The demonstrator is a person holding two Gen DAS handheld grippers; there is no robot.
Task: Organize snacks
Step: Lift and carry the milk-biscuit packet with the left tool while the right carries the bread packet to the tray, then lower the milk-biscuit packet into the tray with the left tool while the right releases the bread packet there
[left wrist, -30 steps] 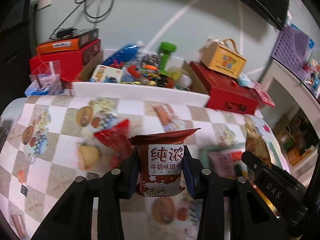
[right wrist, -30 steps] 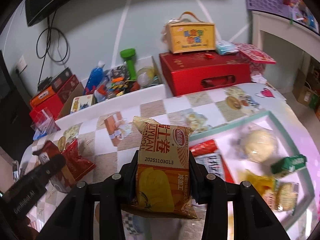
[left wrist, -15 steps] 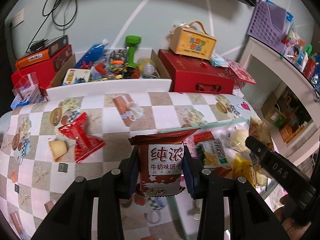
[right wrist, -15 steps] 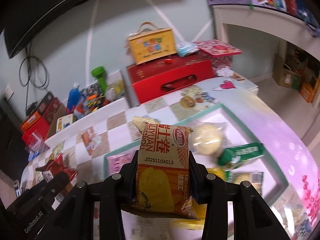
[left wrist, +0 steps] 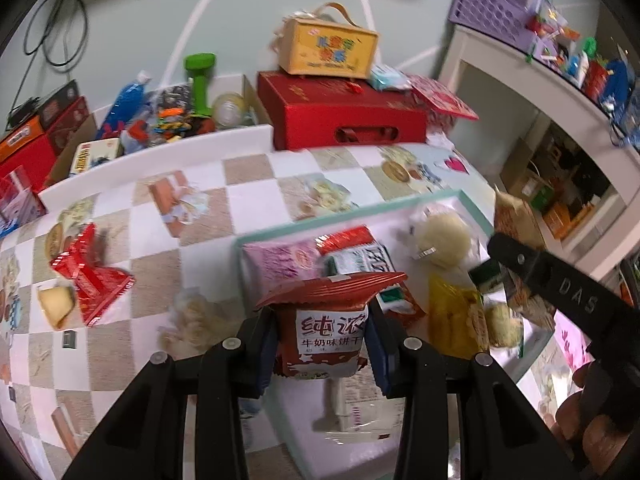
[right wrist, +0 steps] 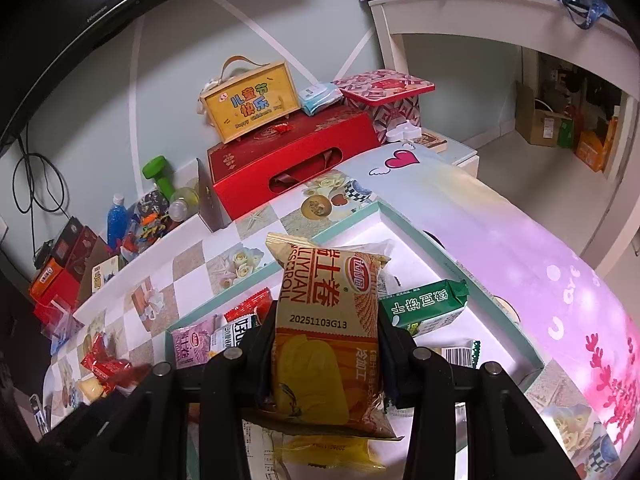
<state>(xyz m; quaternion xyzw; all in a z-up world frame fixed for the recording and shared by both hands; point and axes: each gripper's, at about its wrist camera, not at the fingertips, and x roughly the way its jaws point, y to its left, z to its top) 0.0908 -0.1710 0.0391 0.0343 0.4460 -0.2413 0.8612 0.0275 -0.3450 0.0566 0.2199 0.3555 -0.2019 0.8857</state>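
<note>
Over the tray (left wrist: 472, 196), whose teal rim sits on the checkered table (left wrist: 248, 208), both tools hang with a snack pinched in each. The left tool (left wrist: 322, 340) is clamped on a red-brown biscuit pack (left wrist: 328, 328), held upright by its lower half above the tray's near left part. The right tool (right wrist: 326, 356) is clamped on a yellow roll pack (right wrist: 326, 320), also upright, above the tray's middle.

Both packs look light, puffy and crinkly; the film is probably slippery and the contents could crush, so a gentle squeeze across the flat middle seems the safest hold, as now. The sealed fins at top and bottom would likely slide out of a pinch.

Already in the tray lie a pink pack (left wrist: 280, 258), a round bun (left wrist: 442, 234), a green pack (right wrist: 424, 306) and a yellow bag (left wrist: 454, 316), overlapping one another. On the table to the left, outside the tray, red packs (left wrist: 90, 276) and a pale wedge (left wrist: 56, 306) remain.

Each held pack hides the tray floor straight below it, so free space there cannot be judged. The left view is blurred, and what lies near the tray's near edge is hard to read. A pale crumpled thing just left of the tray cannot be identified.
</note>
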